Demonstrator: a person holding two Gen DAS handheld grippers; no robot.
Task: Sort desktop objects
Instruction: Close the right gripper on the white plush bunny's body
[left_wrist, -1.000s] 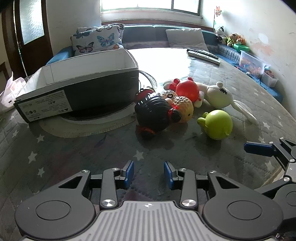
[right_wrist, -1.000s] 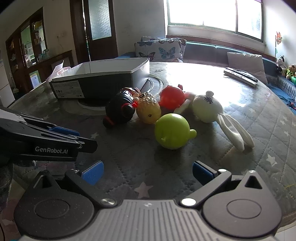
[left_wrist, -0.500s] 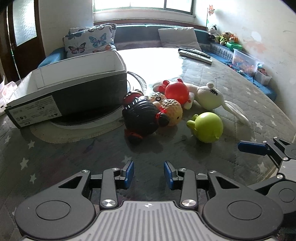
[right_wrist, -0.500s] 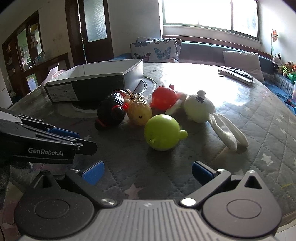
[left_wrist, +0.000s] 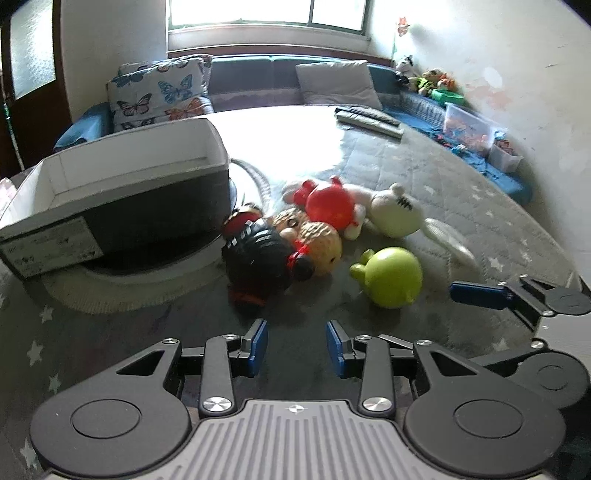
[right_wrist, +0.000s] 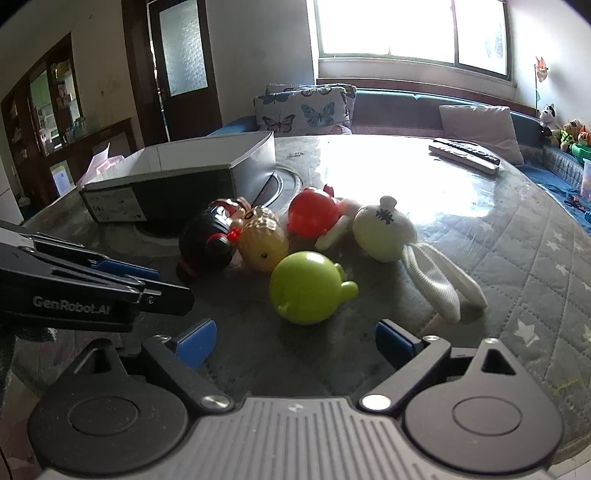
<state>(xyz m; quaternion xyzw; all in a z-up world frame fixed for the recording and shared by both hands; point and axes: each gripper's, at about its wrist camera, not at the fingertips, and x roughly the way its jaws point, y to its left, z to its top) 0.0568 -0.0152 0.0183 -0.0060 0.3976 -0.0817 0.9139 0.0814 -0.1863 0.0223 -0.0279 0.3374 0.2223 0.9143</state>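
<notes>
Several toys lie bunched on the quilted table: a black toy (left_wrist: 258, 258) (right_wrist: 207, 243), a tan toy (left_wrist: 317, 243) (right_wrist: 264, 240), a red toy (left_wrist: 330, 205) (right_wrist: 312, 218), a white rabbit (left_wrist: 397, 218) (right_wrist: 386, 234) and a green round toy (left_wrist: 393, 277) (right_wrist: 304, 288). An open grey box (left_wrist: 122, 195) (right_wrist: 177, 177) stands behind them on the left. My left gripper (left_wrist: 296, 347) hovers just short of the black toy, its jaws closing with nothing between them. My right gripper (right_wrist: 293, 341) sits right before the green toy, jaws closing, pads clear of it.
Remote controls (left_wrist: 369, 120) (right_wrist: 465, 155) lie at the table's far side. A sofa with a butterfly cushion (left_wrist: 162, 96) runs behind the table. A round mat (left_wrist: 122, 291) lies under the box. The table edge curves away at the right.
Both grippers have edged nearer to the toys, which now look larger. The right gripper's jaws have narrowed a little; the left jaws have narrowed slightly.
</notes>
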